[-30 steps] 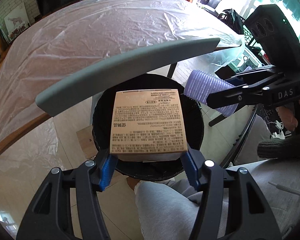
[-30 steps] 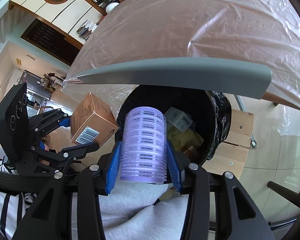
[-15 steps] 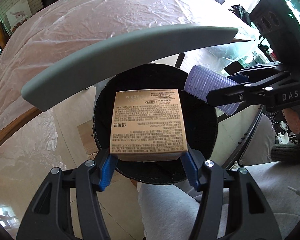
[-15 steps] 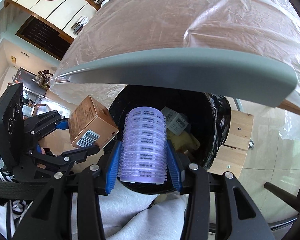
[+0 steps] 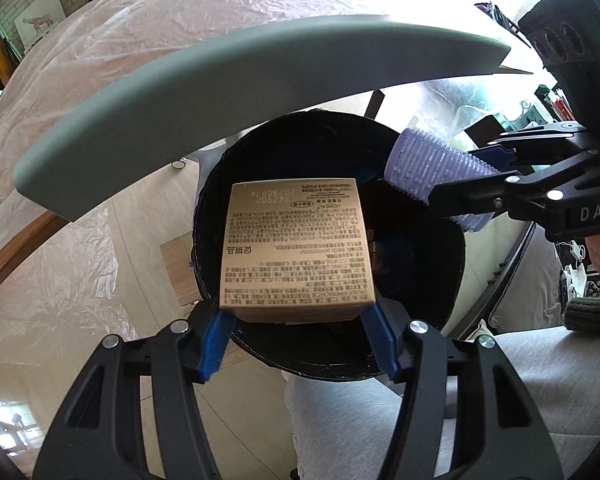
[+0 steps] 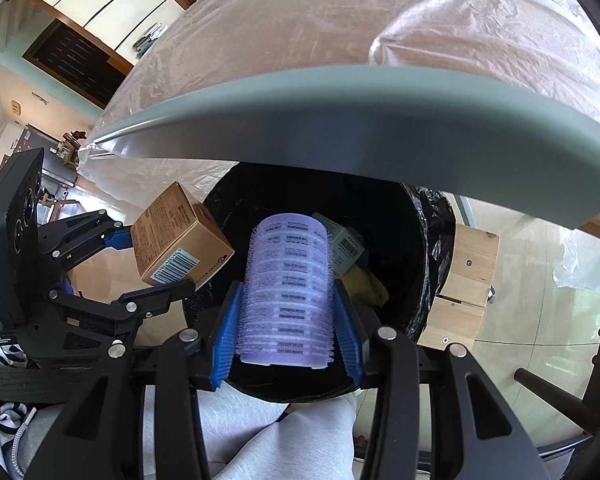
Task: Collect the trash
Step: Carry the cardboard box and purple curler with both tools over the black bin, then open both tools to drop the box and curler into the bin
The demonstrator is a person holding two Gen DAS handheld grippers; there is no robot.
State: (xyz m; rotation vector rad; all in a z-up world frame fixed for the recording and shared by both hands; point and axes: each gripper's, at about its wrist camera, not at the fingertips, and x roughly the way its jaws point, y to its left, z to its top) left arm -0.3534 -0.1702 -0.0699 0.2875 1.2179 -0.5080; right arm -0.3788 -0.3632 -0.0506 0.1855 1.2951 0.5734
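Left gripper point(image 5: 298, 326) jaws clamp gold box point(image 5: 296, 248) above black bin point(image 5: 440, 280).

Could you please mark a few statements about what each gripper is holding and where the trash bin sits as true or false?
1. The left gripper holds a tan cardboard box between its blue fingers. True.
2. The right gripper is open and holds nothing. False: it is shut on a purple hair roller.
3. Both items are held over the opening of the black bin. True.
4. The bin holds nothing yet. False: the right wrist view shows a white barcoded package and something yellow inside.
5. The table is bare wood. False: clear plastic sheeting covers it.
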